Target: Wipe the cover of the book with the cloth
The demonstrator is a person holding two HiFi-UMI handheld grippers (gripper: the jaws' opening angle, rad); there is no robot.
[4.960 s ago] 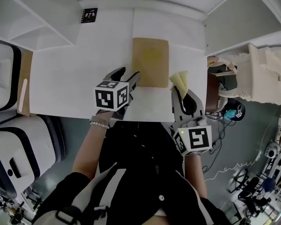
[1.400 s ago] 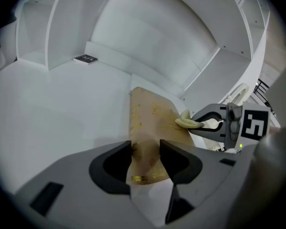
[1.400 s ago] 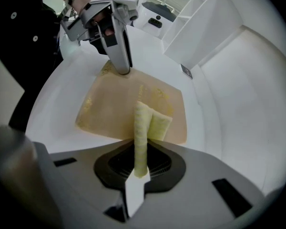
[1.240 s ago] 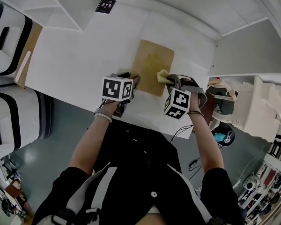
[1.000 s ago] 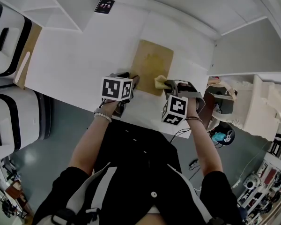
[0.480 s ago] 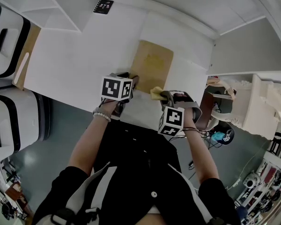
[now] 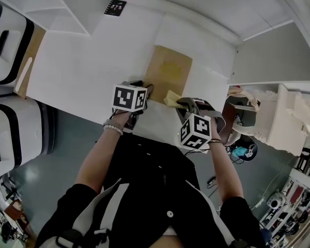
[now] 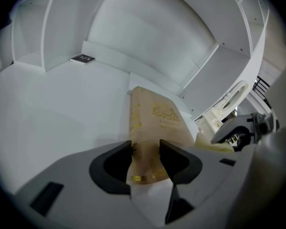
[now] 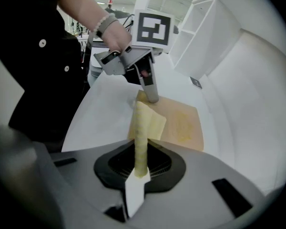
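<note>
The head view gives me the layout. The tan book (image 7: 168, 75) lies flat on the white desk (image 7: 93, 61), a little right of centre, with its long side running near to far. The left hand-held gripper (image 7: 146, 89) and the right hand-held gripper (image 7: 185, 103) both sit at the book's near end. Their marker cubes (image 7: 129, 98) cover most of the jaws from above, so I read those from the other two cameras.

In the left gripper view the jaws stand apart. The near end of the cover, with its gold print, shows in the gap between them. The book is wider than that gap, so the jaws hide its near corners. The right gripper view adds the side angle: the left tool's fingertips (image 9: 151, 97) are set down at the book's near left corner, not clamped round it.

The right gripper view also shows its own jaws closed on the yellow cloth (image 9: 145, 120). The cloth is folded, pinched thin, and stands straight out of them. Its free end is at the book's near edge, toward the right corner, and I cannot tell whether it touches the cover. In that view the cloth cuts across part of the book's near edge.

A small dark card (image 7: 115, 7) lies at the far left of the desk beside white shelves (image 7: 57, 4). A bead bracelet (image 7: 111, 129) circles the left wrist.
</note>
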